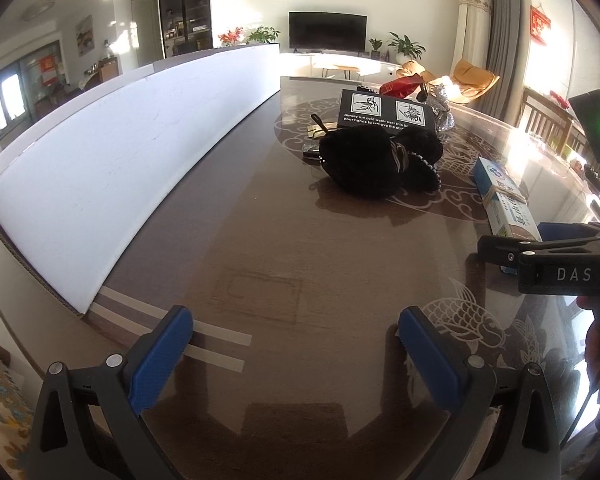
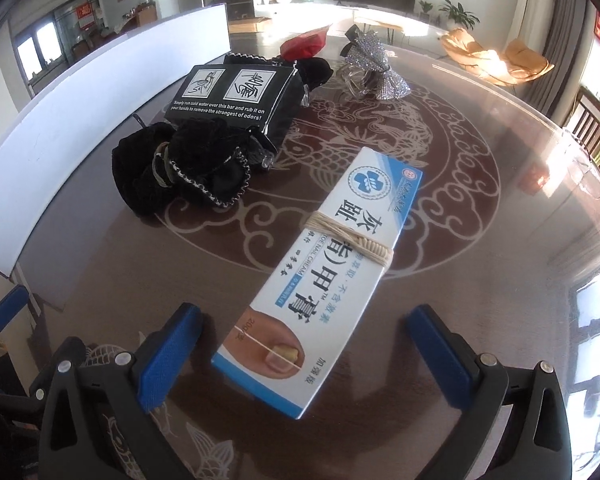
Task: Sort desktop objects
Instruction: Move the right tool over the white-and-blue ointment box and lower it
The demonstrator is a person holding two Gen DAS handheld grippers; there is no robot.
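Observation:
A white and blue cream box (image 2: pixel 324 276) bound with rubber bands lies on the glass table; its near end rests between the open fingers of my right gripper (image 2: pixel 302 354), which do not touch it. The same cream box (image 1: pixel 504 200) shows at the right of the left wrist view, with the right gripper's black body beside it. My left gripper (image 1: pixel 296 344) stands open over bare tabletop. A black velvet pouch (image 2: pixel 184 164) (image 1: pixel 376 160) and a black printed box (image 2: pixel 228 94) (image 1: pixel 386 112) sit in the middle.
A long white cardboard wall (image 1: pixel 112 168) (image 2: pixel 80 120) runs along the table's left side. A silver sequin bow (image 2: pixel 374 66) and a red packet (image 2: pixel 304 46) lie at the far end. White tape strips (image 1: pixel 216 340) mark the near left. A hand (image 1: pixel 598 344) is at the right edge.

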